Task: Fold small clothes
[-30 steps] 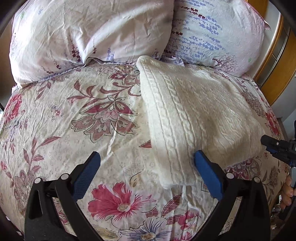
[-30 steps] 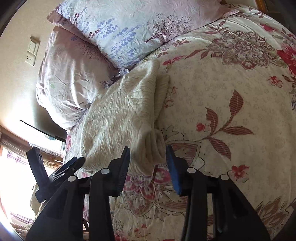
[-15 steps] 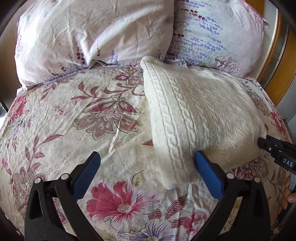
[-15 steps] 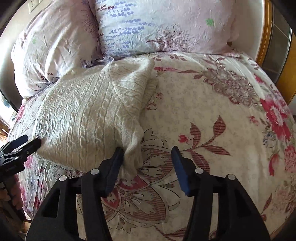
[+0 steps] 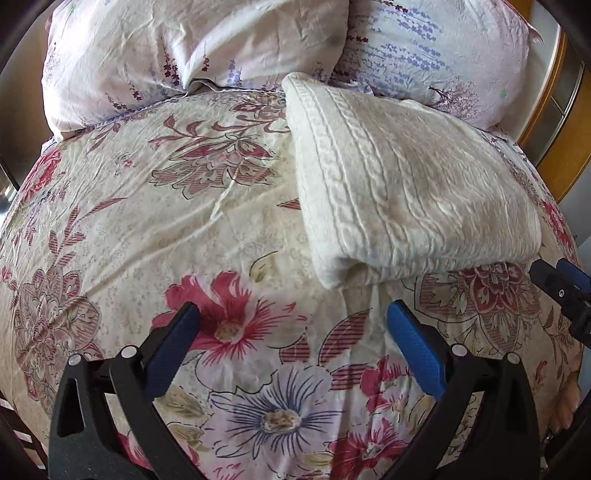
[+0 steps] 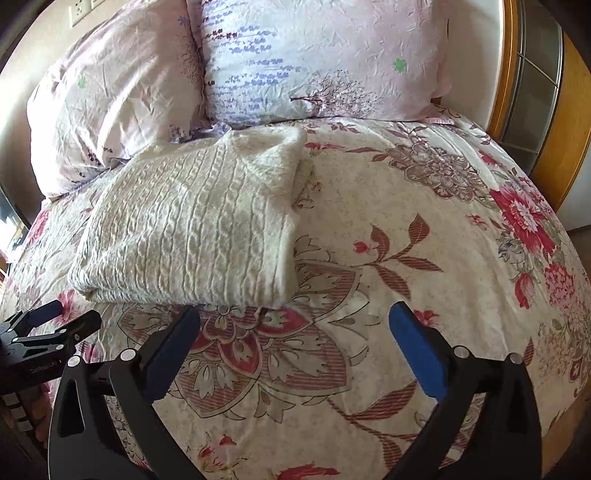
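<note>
A cream cable-knit sweater (image 5: 399, 188) lies folded into a thick rectangle on the floral bedspread (image 5: 155, 221), its far end against the pillows. My left gripper (image 5: 291, 317) is open just short of the sweater's near left corner, with only bedspread between its blue pads. In the right wrist view the same sweater (image 6: 192, 225) lies to the upper left. My right gripper (image 6: 293, 317) has its jaws opening wide just in front of the sweater's near right corner, nothing between them. Each gripper shows at the edge of the other's view.
Two pale printed pillows (image 6: 317, 59) lean at the head of the bed. A wooden frame with a glass panel (image 6: 535, 85) borders the right side. A wall socket (image 6: 79, 11) sits at the upper left. A person's fingers (image 5: 569, 402) hold the right tool.
My right gripper let go of the sweater's corner, spread wide, rolled upright and drew back. The left gripper also pulled back; the sweater's corner no longer lies between its pads.
</note>
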{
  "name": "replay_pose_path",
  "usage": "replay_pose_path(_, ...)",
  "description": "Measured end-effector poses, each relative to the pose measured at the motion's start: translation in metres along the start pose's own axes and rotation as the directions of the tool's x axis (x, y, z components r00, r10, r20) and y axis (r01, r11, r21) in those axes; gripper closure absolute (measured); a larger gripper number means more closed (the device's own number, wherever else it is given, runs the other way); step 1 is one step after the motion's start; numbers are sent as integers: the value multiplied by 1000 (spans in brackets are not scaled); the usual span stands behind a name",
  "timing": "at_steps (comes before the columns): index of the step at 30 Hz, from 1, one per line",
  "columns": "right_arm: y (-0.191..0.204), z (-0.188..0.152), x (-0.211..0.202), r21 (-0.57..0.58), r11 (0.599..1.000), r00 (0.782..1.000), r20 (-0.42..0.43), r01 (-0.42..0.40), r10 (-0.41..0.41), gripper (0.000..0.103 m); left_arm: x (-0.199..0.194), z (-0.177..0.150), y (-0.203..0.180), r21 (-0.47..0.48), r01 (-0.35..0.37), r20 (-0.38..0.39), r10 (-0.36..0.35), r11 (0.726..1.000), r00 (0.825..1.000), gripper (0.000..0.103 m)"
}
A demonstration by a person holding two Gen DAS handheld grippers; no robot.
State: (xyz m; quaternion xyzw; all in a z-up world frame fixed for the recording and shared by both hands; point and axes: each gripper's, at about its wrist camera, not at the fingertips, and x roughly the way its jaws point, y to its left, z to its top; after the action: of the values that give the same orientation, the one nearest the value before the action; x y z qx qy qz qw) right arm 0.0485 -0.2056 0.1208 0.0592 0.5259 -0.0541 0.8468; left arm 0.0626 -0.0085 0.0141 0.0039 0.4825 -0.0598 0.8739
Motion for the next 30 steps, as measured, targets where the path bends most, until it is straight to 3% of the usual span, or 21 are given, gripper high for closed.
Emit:
replay_pose_path(8, 18, -20, 23, -36, 998, 996, -74, 56, -59, 1, 4, -2, -7, 19, -46, 27, 45, 999, 999, 2)
replay_pose_path(30, 19, -25, 20, -48, 997, 998, -14, 54, -55, 1, 3, -3, -7, 15, -49, 74, 48, 999, 996, 2)
